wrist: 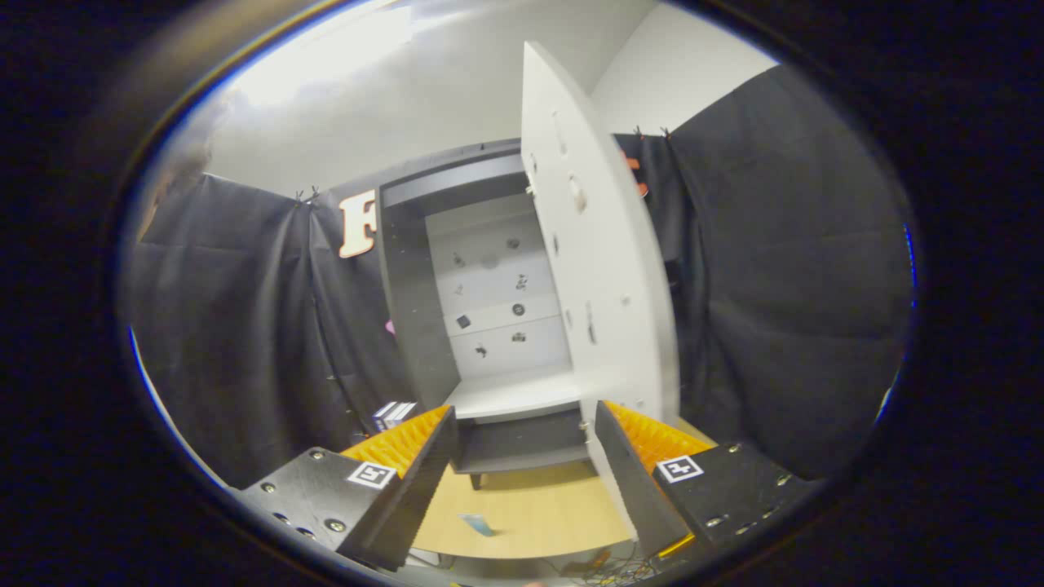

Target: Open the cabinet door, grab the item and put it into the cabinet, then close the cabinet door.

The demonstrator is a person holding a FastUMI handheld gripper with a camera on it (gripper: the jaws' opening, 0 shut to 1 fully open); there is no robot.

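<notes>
One cabinet (489, 326), its one door (603, 269) open; gripper (522, 456) fingers apart, empty.

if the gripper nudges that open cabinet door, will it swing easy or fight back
The cabinet door is a thin flat panel, already swung wide, so it probably pivots freely. It looks stiff, so it should move as one piece. The gripper is open, with the door's lower edge near one finger; a light nudge could suffice.

Cabinet (424, 310) observed upright on the bench (530, 514), dark-sided with pale back panel. White door (608, 269) is swung open at its right. Small blue item (475, 524) lies flat on the bench.
</notes>
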